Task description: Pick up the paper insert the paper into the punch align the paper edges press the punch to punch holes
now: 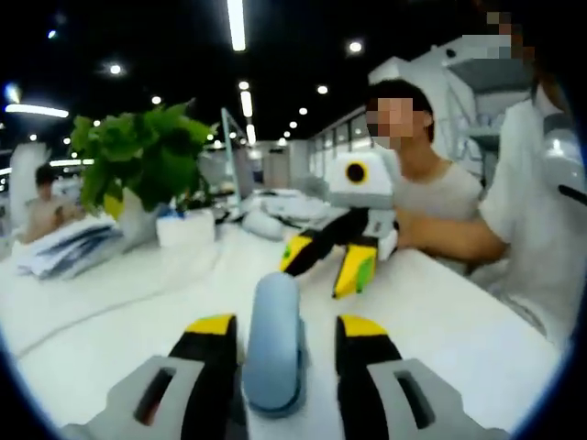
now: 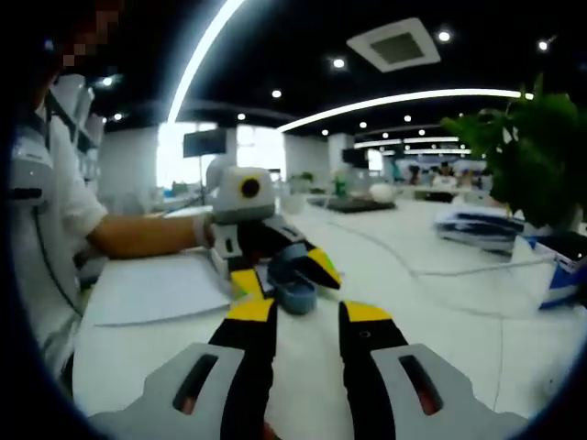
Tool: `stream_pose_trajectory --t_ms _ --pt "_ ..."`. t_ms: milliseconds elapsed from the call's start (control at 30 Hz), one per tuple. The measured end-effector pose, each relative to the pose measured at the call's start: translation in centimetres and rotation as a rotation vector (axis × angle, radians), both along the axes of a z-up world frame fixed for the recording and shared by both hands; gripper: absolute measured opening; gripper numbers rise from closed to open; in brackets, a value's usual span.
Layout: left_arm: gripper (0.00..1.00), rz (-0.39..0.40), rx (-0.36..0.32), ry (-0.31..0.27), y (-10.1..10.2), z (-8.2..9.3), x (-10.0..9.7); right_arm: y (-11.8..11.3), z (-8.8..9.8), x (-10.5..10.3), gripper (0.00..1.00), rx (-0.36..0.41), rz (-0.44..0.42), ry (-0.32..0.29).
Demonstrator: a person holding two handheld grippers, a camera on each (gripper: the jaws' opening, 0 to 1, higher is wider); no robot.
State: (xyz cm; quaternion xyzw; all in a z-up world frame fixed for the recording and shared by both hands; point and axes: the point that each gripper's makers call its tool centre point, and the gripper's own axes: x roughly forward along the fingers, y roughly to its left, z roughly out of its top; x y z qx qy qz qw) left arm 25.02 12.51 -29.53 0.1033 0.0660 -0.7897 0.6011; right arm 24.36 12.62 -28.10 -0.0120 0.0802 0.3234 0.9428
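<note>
Left gripper jaws clamp the blue punch; right gripper jaws hover parted.

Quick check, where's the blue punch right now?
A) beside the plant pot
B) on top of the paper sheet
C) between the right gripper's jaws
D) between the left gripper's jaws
D: the blue punch sits between the left gripper jaws in the left gripper view; the right gripper jaws stand apart around nothing.

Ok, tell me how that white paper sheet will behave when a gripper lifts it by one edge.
The paper lies thin and flat on the table, so it will probably droop. It looks light and may slide on the smooth tabletop before the jaws catch it. A hard pinch could crease the edge.
</note>
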Motion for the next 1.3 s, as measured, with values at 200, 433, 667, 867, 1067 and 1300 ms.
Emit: stream_pose_trajectory --t_ms 200,433,667,867,1067,1300 --pt "0.38 0.005 0.004 -0.001 -0.2 -0.2 1.0 0.6 -0.1 -0.4 0.30 -0.002 0.004 0.003" --pt "0.34 0.011 0.001 0.002 -0.4 -0.1 1.6 1.1 -0.1 -0.7 0.28 -0.009 0.006 0.000" --pt "0.31 0.020 0.003 0.004 -0.7 -0.2 2.3 1.8 -0.3 -1.2 0.28 -0.011 0.007 0.015" --pt "0.27 0.027 0.002 0.012 -0.8 -0.2 3.1 0.1 -0.4 0.2 0.26 -0.044 -0.085 0.003" --pt "0.26 0.025 0.000 0.014 -0.9 -0.1 3.5 -0.4 -0.3 2.1 0.27 -0.038 -0.186 0.004" --pt "0.26 0.025 0.000 0.012 -0.8 -0.1 2.4 -0.9 -1.4 3.5 0.27 -0.106 -0.200 0.039"
